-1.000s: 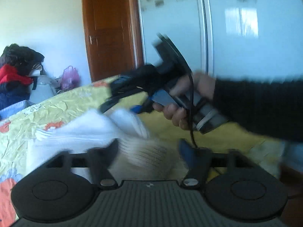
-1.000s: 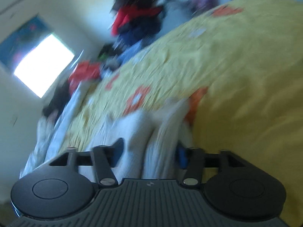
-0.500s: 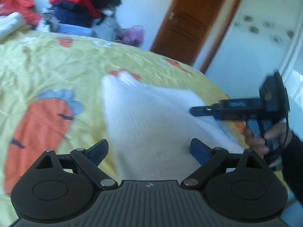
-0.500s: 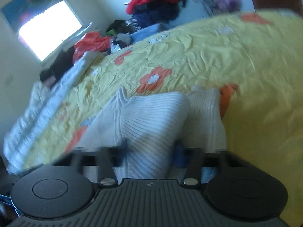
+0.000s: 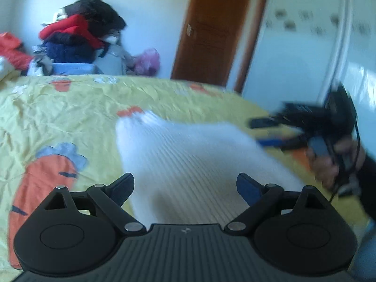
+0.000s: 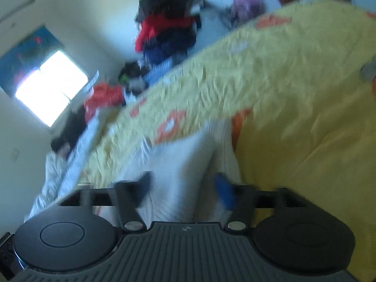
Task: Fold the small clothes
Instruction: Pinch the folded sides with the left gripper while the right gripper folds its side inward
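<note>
Brown door [image 5: 209, 33], bright window [image 6: 50, 89], seemingly white walls.

We are holding the left gripper [image 5: 185, 185] low and angled slightly downward, its fingers [image 5: 122, 188] spread wide apart. Off to its right we are gripping the handle of the right gripper [image 5: 265, 131] with a bare hand [image 5: 329, 162] in a dark sleeve [image 5: 369, 183]; its jaws are opening, blurred.

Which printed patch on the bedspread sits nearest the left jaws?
The big orange carrot print, with a grey-blue top, lies just left of the left gripper. The other orange patches lie farther up the yellow bedspread.
</note>
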The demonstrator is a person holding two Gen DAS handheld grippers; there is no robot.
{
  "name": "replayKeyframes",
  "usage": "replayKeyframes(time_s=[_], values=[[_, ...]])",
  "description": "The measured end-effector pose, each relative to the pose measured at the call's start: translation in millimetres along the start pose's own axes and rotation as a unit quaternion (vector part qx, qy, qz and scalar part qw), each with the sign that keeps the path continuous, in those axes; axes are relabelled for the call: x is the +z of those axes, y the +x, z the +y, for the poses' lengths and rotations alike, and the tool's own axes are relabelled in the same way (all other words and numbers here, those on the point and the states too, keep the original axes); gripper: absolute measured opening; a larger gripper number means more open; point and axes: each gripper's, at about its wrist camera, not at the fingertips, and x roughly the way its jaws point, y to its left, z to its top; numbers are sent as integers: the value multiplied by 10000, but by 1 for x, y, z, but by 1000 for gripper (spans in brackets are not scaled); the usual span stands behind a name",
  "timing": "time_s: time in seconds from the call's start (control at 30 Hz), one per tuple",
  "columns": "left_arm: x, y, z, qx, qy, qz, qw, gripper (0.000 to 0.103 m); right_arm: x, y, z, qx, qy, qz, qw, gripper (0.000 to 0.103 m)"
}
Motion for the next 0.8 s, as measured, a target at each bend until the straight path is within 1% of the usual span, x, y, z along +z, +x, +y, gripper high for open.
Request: replayKeyframes(time_s=[0.03, 0.07, 0.1, 0.17, 0.23, 0.3, 0.37, 0.4, 0.43, 0.47, 0.5, 0.53, 0.57, 0.6, 0.63, 0.67, 0.7, 0.73, 0.77, 0.8], values=[[6, -1, 13, -18, -217, -8, 9998, 95, 2, -5, 0, -51, -25, -84, 9999, 94], [10, 1, 25, -23, -477, 52, 9988, 95, 4, -8, -2, -101, -43, -140, 9998, 96], [14, 3, 34, -20, -746, 147, 9971, 95, 8, -10, -6, -176, -35, -139, 9997, 96], [17, 18, 59, -124, -1384, 437, 9893, 95, 14, -3, -12, -343, 47, 57, 9994, 96], [13, 36, 80, -324, -2090, 729, 9746, 95, 13, 9, -18, -472, 66, 271, 9985, 96], [6, 55, 94, -510, -2645, 1030, 9575, 95, 6, 19, -20, -476, 34, 482, 9977, 95], [1, 69, 101, -766, -2978, 1071, 9455, 95, -2, 32, -17, -450, -23, 715, 9964, 96], [1, 75, 102, -868, -3081, 1079, 9412, 95, -5, 37, -15, -423, -54, 831, 9956, 96], [3, 81, 102, -939, -3118, 1092, 9392, 95, -8, 42, -13, -420, -86, 923, 9948, 96], [5, 87, 100, -1010, -3119, 1125, 9380, 95, -11, 48, -10, -399, -132, 1025, 9938, 98], [7, 94, 97, -1094, -3099, 1194, 9369, 94, -14, 50, -6, -315, -250, 981, 9944, 94], [8, 99, 91, -1131, -3044, 1230, 9378, 94, -17, 54, -2, -251, -334, 1000, 9941, 92], [10, 101, 85, -1044, -2909, 1199, 9435, 94, -18, 56, 2, -200, -343, 1028, 9939, 82], [11, 103, 81, -973, -2787, 1198, 9479, 89, -19, 58, 4, -122, -279, 1093, 9935, 77], [12, 104, 78, -849, -2686, 1210, 9518, 82, -20, 58, 6, -81, -271, 1123, 9933, 73], [12, 102, 76, -736, -2633, 1212, 9542, 72, -20, 55, 8, -48, -313, 1093, 9935, 65], [12, 98, 78, -728, -2645, 1169, 9545, 61, -18, 54, 9, -5, -285, 1061, 9939, 57], [12, 93, 80, -745, -2676, 1117, 9541, 57, -18, 50, 11, 26, -202, 1006, 9947, 55], [14, 87, 82, -747, -2664, 1077, 9549, 52, -17, 47, 15, 47, -217, 956, 9952, 53], [18, 79, 83, -747, -2647, 1067, 9555, 49, -18, 43, 23, 72, -302, 903, 9954, 52]])
